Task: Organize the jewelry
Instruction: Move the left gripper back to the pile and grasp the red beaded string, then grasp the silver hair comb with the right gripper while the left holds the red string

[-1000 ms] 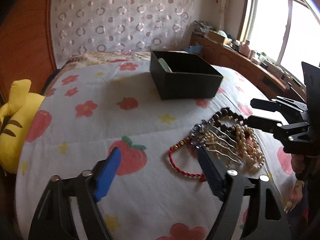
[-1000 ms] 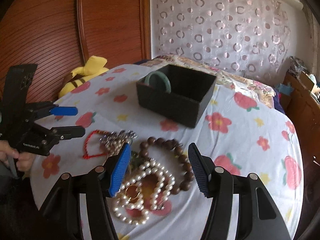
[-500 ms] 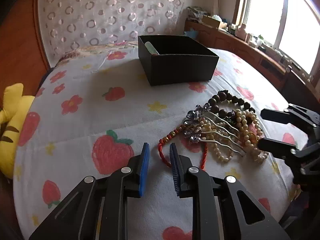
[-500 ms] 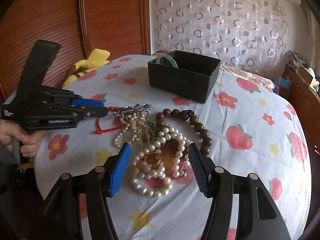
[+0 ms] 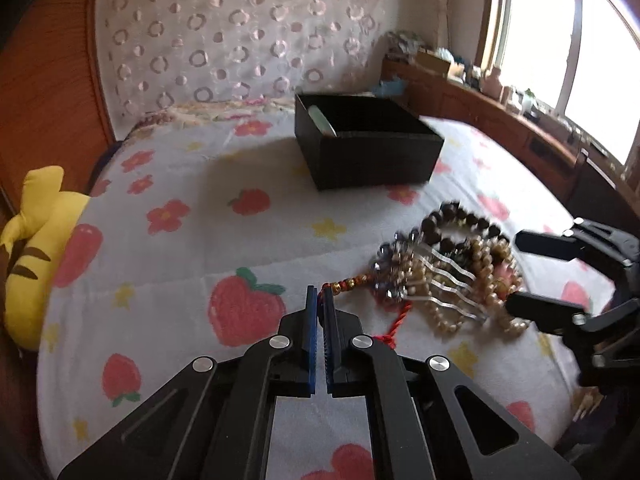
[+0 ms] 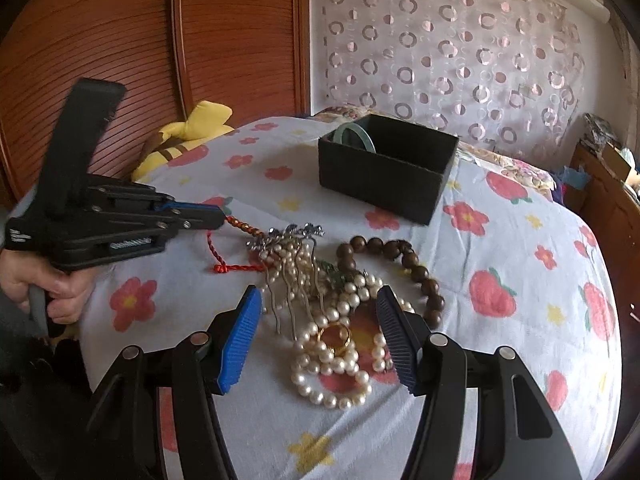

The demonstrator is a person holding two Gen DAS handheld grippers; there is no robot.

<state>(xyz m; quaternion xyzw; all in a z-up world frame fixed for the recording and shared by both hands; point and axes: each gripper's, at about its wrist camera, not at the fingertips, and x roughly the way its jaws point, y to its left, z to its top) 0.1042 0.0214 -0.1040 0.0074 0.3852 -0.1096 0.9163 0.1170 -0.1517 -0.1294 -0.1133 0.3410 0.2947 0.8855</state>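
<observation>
So the bed with the strawberry-and-flower print sheet [image 6: 520,240] has a yellow striped plush toy [image 5: 36,248] at its edge by the wooden headboard, plus 1 open black rectangular box [image 6: 384,176] further back with 1 pale green bangle [image 6: 354,136] leaning inside it. The left hand-held gripper [image 5: 319,300] is pinched tight on the red braided cord bracelet [image 6: 224,256], right by its gold beads; the cord runs from the tips toward the jewelry pile beside it. That pile has 1 silver wavy-pronged hair comb [image 6: 296,272] with prongs pointing toward the right camera, 1 dark brown wooden bead strand [image 6: 404,264], a tangle of pearl strands [image 6: 336,364] and 1 gold ring [image 6: 335,336]. The right hand-held gripper [image 6: 320,336] is wide open over the pearls, gripping nothing.
</observation>
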